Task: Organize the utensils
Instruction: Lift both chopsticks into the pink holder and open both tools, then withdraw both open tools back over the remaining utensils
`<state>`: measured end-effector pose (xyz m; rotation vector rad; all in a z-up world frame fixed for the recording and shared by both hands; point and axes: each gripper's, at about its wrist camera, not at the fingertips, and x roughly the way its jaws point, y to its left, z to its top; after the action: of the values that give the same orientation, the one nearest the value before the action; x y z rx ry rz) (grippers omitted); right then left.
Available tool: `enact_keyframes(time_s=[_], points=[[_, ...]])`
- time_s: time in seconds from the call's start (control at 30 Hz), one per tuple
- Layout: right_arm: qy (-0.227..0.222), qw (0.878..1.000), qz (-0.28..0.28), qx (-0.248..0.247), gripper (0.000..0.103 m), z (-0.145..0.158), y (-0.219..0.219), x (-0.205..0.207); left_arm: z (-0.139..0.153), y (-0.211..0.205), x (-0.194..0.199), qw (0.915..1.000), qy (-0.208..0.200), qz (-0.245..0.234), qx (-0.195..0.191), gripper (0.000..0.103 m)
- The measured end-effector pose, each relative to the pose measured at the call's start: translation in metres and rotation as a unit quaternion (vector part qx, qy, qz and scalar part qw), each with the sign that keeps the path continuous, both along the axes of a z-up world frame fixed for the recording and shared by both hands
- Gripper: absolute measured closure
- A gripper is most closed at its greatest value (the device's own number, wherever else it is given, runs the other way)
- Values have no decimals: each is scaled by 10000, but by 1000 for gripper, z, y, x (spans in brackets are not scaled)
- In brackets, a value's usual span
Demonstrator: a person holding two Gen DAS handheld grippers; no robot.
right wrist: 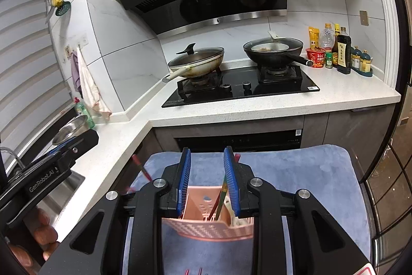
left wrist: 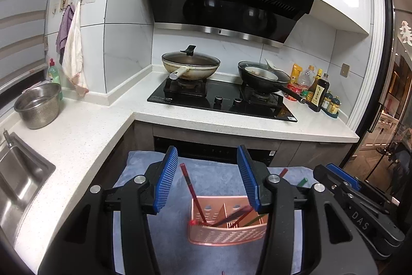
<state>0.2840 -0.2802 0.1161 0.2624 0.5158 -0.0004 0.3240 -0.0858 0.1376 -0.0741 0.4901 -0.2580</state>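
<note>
Your left gripper (left wrist: 207, 179) hangs with its jaws apart over the pink perforated utensil holder (left wrist: 226, 233), nothing pressed between the blue pads (left wrist: 167, 182); a red chopstick (left wrist: 191, 193) stands leaning in the holder's left compartment, in the gap between the pads but touching neither. Your right gripper (right wrist: 207, 179) has its jaws parted narrowly, also gripping nothing; a green-and-red chopstick (right wrist: 222, 191) rises from the holder (right wrist: 206, 228) just beside the right pad, and contact there can't be told. More chopsticks, dark and red, lie slanted inside the holder's right compartments. The holder sits on a blue-grey towel (right wrist: 309, 184) in front of the counter (left wrist: 231, 123). Behind: black hob (left wrist: 224, 99) with a lidded wok (left wrist: 190, 63) and a dark pan (left wrist: 262, 75), sauce bottles (right wrist: 343, 53) at the right, steel colander (left wrist: 38, 105) by the sink (left wrist: 20, 177). Your fingers (right wrist: 45, 226) show under the left gripper's body in the right wrist view.
</note>
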Motion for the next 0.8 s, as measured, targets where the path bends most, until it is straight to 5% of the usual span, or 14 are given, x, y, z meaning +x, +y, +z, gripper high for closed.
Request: enact_keyframes(time_s=[0.4,0.8], points=[[79,9994,152,-294,77,-13,25,-74,-15,21,-53,9997,145,4,172,57],[690,9954,187,-638,77,-88,52,-150,-74,49,-108,9975,579,104,382,57]])
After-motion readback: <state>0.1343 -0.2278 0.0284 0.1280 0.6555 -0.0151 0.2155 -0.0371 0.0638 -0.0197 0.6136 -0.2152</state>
